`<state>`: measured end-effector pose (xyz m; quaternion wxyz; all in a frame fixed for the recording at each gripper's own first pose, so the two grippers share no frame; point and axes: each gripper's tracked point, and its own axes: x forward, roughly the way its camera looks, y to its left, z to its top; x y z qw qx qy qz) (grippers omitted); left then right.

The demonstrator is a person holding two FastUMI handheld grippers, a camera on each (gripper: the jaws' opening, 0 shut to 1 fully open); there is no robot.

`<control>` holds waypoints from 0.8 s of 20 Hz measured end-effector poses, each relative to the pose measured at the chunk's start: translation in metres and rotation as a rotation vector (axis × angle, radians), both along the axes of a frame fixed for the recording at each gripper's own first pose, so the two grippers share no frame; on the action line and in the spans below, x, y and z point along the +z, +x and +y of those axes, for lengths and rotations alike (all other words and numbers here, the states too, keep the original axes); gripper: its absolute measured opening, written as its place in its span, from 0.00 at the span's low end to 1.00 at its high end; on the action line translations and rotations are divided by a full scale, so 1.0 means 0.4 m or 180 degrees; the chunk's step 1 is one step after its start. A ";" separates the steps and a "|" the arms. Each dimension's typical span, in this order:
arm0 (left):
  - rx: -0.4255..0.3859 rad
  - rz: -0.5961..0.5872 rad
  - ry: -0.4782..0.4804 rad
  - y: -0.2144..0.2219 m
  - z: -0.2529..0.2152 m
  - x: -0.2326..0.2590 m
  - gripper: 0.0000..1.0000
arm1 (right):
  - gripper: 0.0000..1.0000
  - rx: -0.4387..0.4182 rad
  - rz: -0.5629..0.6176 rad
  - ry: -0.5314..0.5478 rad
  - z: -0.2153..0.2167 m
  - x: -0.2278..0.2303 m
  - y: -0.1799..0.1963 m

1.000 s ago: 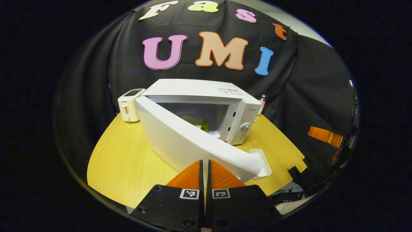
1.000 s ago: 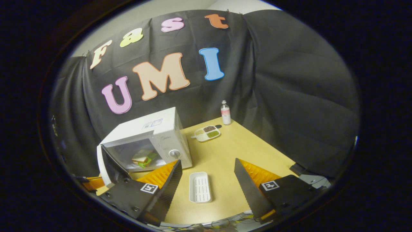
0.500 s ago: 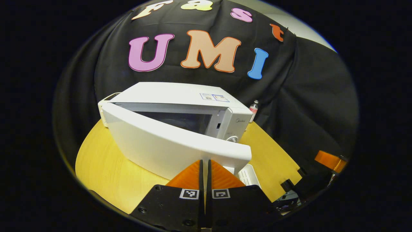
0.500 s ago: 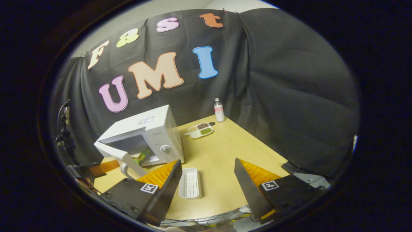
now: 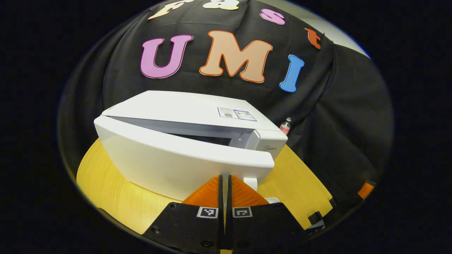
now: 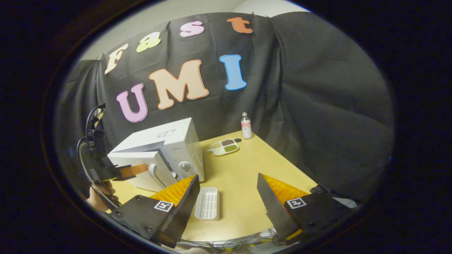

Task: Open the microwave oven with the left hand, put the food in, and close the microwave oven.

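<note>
Left gripper view has the left hand-held gripper (image 5: 224, 183) with its fingers pressed together on nothing, tips against the white microwave oven's curved door (image 5: 183, 164), seemingly to push it toward its latch. A narrow gap remains ahead of it, too dark to show the food inside. Right gripper view finds the boxy white microwave oven (image 6: 166, 151) ahead and left of the right hand-held gripper (image 6: 227, 192), whose fingers are spread wide and empty above a white ribbed plastic tray (image 6: 207, 204) on the yellow wooden counter (image 6: 254, 165), probably waiting clear.
</note>
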<state>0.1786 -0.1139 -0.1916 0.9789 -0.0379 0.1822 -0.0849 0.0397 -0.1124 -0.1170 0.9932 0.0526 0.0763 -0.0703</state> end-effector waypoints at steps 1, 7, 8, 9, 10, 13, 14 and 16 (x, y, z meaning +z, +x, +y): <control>0.0016 -0.0012 0.0016 0.016 -0.004 0.000 0.01 | 1.00 0.0004 -0.0030 0.0005 -0.002 0.003 -0.001; 0.0079 -0.0008 0.0183 0.085 -0.010 -0.008 0.00 | 1.00 -0.0070 -0.0108 0.0027 -0.039 0.016 -0.006; 0.0093 -0.0006 0.0206 0.095 -0.010 -0.009 0.00 | 1.00 -0.0089 -0.0123 0.0034 -0.046 0.017 -0.009; 0.0110 -0.0015 0.0223 0.103 -0.010 -0.007 0.00 | 1.00 -0.0102 -0.0137 0.0040 -0.050 0.020 -0.012; 0.0139 0.0003 0.0212 0.106 -0.010 -0.010 0.00 | 1.00 -0.0119 -0.0151 0.0035 -0.055 0.024 -0.013; 0.0213 0.0016 0.0143 0.107 -0.022 -0.017 0.00 | 1.00 -0.0140 -0.0190 0.0030 -0.061 0.029 -0.011; 0.0236 0.0006 0.0156 0.108 -0.019 -0.017 0.01 | 1.00 -0.0143 -0.0208 0.0021 -0.065 0.032 -0.012; 0.0275 -0.0031 0.0152 0.114 -0.017 -0.013 0.00 | 1.00 -0.0143 -0.0245 0.0011 -0.069 0.041 -0.010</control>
